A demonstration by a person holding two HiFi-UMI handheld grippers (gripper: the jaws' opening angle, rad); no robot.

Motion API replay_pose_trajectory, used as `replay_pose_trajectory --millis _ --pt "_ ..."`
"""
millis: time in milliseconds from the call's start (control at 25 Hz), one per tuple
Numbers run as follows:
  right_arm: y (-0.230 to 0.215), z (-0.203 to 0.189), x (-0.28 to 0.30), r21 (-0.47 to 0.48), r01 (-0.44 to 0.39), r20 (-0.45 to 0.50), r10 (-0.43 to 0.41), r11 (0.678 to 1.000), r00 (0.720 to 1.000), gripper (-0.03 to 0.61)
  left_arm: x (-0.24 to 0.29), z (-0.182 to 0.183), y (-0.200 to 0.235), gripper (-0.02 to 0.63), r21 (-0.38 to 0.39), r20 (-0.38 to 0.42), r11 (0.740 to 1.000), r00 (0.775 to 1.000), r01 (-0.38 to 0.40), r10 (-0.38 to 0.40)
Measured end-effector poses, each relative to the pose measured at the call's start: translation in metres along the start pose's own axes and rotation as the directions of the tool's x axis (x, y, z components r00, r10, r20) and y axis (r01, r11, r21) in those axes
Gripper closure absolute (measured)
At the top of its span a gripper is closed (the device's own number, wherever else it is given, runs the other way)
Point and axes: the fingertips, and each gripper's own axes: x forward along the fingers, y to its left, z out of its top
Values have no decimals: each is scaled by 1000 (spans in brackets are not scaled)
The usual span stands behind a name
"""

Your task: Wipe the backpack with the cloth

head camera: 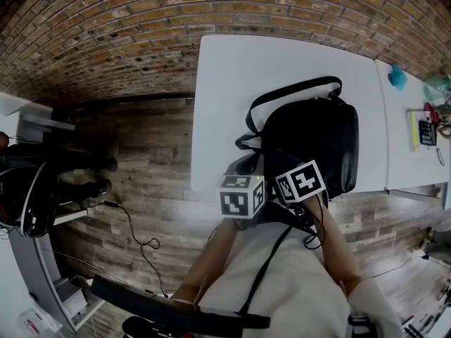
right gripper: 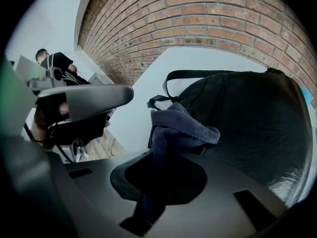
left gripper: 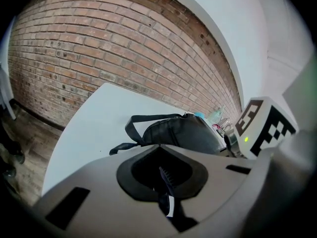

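Note:
A black backpack (head camera: 313, 136) lies on the white table (head camera: 239, 90), its strap looping toward the far side. Both grippers hover at the table's near edge, just in front of the bag. My right gripper (head camera: 301, 182) is shut on a blue-grey cloth (right gripper: 183, 128), which bunches up out of the jaws and rests against the backpack (right gripper: 247, 123). My left gripper (head camera: 243, 196) is beside it on the left, a little short of the bag (left gripper: 183, 133). Its jaws (left gripper: 166, 190) look pressed together, and I make out nothing held between them.
A teal object (head camera: 398, 76) and small items (head camera: 426, 129) sit on the adjoining white table to the right. A brick wall runs behind. A person (right gripper: 54, 61) sits off to the left, and a cable (head camera: 137, 234) trails on the wooden floor.

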Motion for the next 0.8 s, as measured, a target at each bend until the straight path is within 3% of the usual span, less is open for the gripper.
replay_pose_trajectory --millis 200,440,800 --pt "-15 24 -32 62 -34 115 27 997 993 540 1 3 -1 609 -3 2 1000 1000 -2 2" --pt "-52 73 -62 82 11 244 -31 997 969 540 4 2 -4 611 10 -10 1000 1000 6 -6" --pt "-107 147 -44 100 70 262 -94 993 961 540 6 7 -7 611 28 -11 1000 1000 6 -5"
